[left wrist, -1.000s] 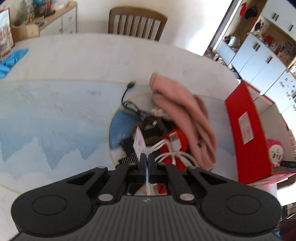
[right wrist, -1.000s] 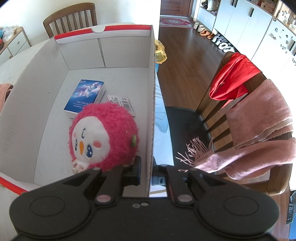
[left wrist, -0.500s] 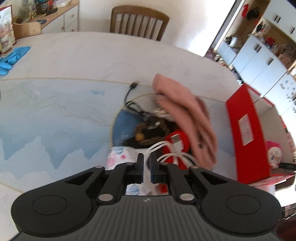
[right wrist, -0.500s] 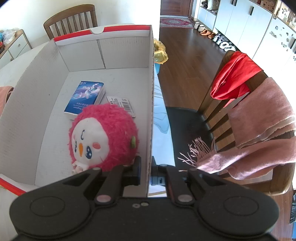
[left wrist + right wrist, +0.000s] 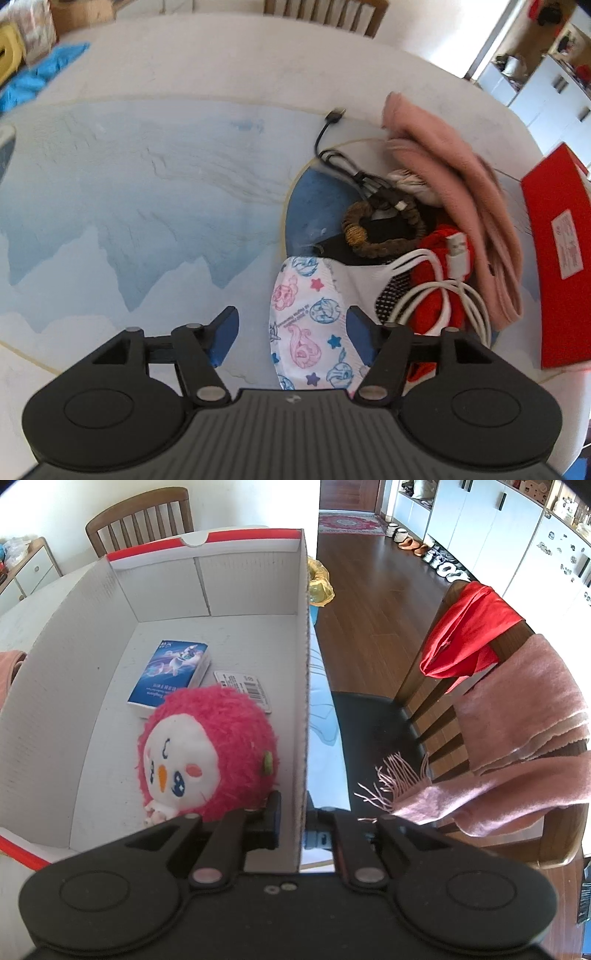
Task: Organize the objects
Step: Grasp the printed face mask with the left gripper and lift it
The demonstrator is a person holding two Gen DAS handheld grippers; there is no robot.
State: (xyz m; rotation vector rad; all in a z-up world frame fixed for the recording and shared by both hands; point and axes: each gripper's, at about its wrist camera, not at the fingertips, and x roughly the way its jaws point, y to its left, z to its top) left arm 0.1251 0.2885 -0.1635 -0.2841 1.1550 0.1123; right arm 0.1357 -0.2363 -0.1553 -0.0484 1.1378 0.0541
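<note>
A cartoon-print face mask [image 5: 310, 325] lies flat on the table at the near edge of a pile. My left gripper [image 5: 291, 328] hangs over it with its jaws opening; the mask sits between the blue pads [image 5: 223, 334] and neither presses on it. The pile holds a white cable [image 5: 439, 291], a black cable [image 5: 354, 170], a brown braided ring [image 5: 384, 229], a red cloth [image 5: 439, 258] and a pink cloth [image 5: 454, 192]. My right gripper [image 5: 298, 814] straddles the right wall of the white cardboard box [image 5: 303, 701], its jaws easing open slightly. Inside are a pink plush toy [image 5: 214, 753] and a blue card pack [image 5: 170, 675].
The box's red outside [image 5: 554, 254] stands right of the pile. A blue cloth [image 5: 40, 77] lies at the table's far left. A chair [image 5: 491, 716] draped with pink and red scarves stands right of the box, and another chair [image 5: 144, 517] behind it.
The left gripper sank toward the table and its jaws spread apart, letting go of the mask, which now lies flat. The right gripper and the box have not moved.
</note>
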